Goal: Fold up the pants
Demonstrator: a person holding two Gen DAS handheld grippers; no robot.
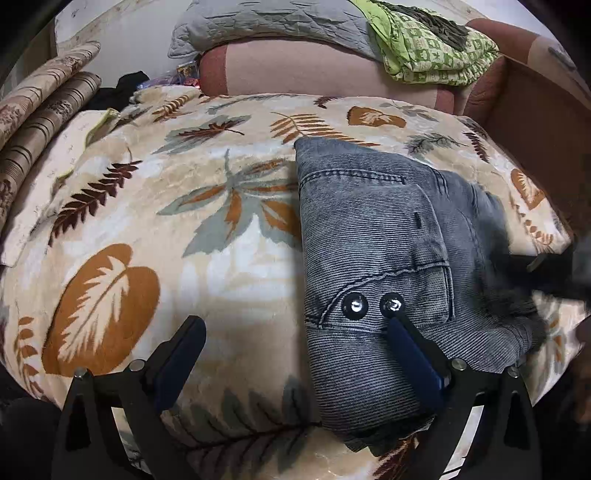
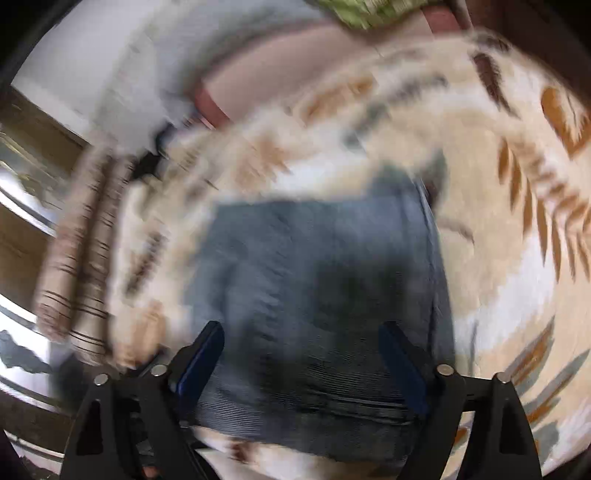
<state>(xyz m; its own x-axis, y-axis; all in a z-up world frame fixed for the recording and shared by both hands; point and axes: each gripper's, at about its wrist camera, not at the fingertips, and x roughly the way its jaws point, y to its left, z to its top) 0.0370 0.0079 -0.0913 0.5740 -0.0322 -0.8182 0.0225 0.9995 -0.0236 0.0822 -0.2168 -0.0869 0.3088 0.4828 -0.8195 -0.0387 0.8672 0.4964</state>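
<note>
Grey-blue corduroy pants lie folded into a compact stack on a leaf-patterned blanket, waistband with two metal snap buttons facing me. My left gripper is open and empty; its right finger hovers over the pants' near edge, its left finger over the blanket. The right wrist view is heavily motion-blurred. My right gripper is open and empty just above the folded pants. A dark blur at the right edge of the left wrist view looks like the right gripper.
A pink bolster with a grey quilted pillow and a green patterned cloth lies at the back. Striped rolled fabric lies at the left. A brown wooden bed wall stands at the right.
</note>
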